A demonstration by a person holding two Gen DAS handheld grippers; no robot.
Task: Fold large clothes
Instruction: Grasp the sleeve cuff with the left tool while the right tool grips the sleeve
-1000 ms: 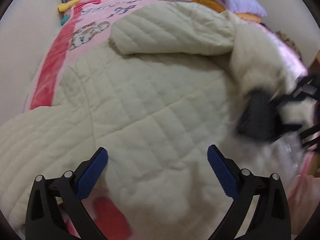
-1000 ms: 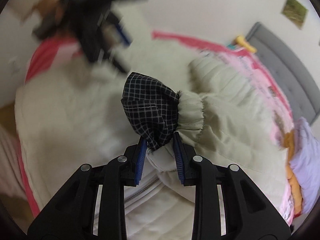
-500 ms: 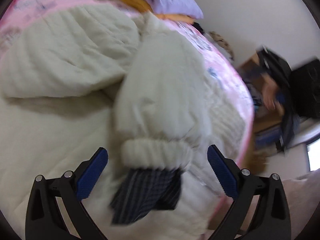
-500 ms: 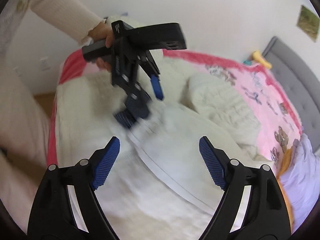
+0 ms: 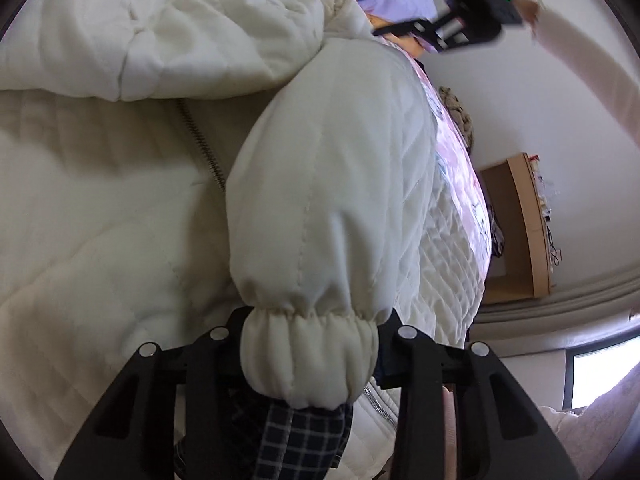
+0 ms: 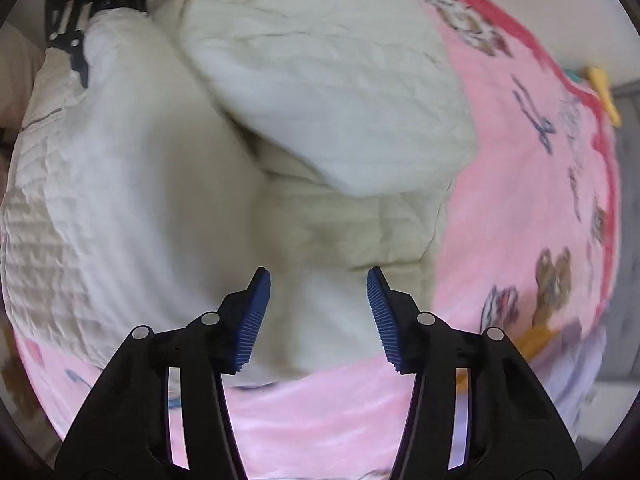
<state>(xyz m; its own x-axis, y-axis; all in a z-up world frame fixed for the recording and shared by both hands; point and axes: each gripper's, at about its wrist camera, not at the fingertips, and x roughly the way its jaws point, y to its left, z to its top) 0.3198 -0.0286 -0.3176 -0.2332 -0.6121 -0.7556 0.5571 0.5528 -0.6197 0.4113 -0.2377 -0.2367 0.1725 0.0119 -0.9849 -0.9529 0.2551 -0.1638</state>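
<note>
A cream quilted jacket (image 5: 100,216) lies spread on the bed, its zipper (image 5: 202,146) showing. My left gripper (image 5: 310,360) is shut on the jacket's sleeve cuff (image 5: 310,356), with the dark checked lining (image 5: 300,440) hanging out below it. The sleeve (image 5: 332,184) runs away from the cuff towards the shoulder. My right gripper (image 6: 318,312) is open and empty, just above the jacket's shoulder area (image 6: 320,240) near the bed's pink blanket. The left gripper also shows in the right wrist view (image 6: 76,24) at the far end of the sleeve (image 6: 132,140). The right gripper shows in the left wrist view (image 5: 452,8).
The pink cartoon blanket (image 6: 520,200) covers the bed. The jacket's hood (image 6: 320,80) lies folded over. Lilac and orange bedding (image 5: 400,0) sits at the head. A wooden shelf (image 5: 520,232) stands by the wall beside the bed. A yellow toy (image 6: 604,92) lies at the far edge.
My right gripper let go of the sleeve cuff and moved up to the shoulder end. My left gripper swung over and closed on the cuff.
</note>
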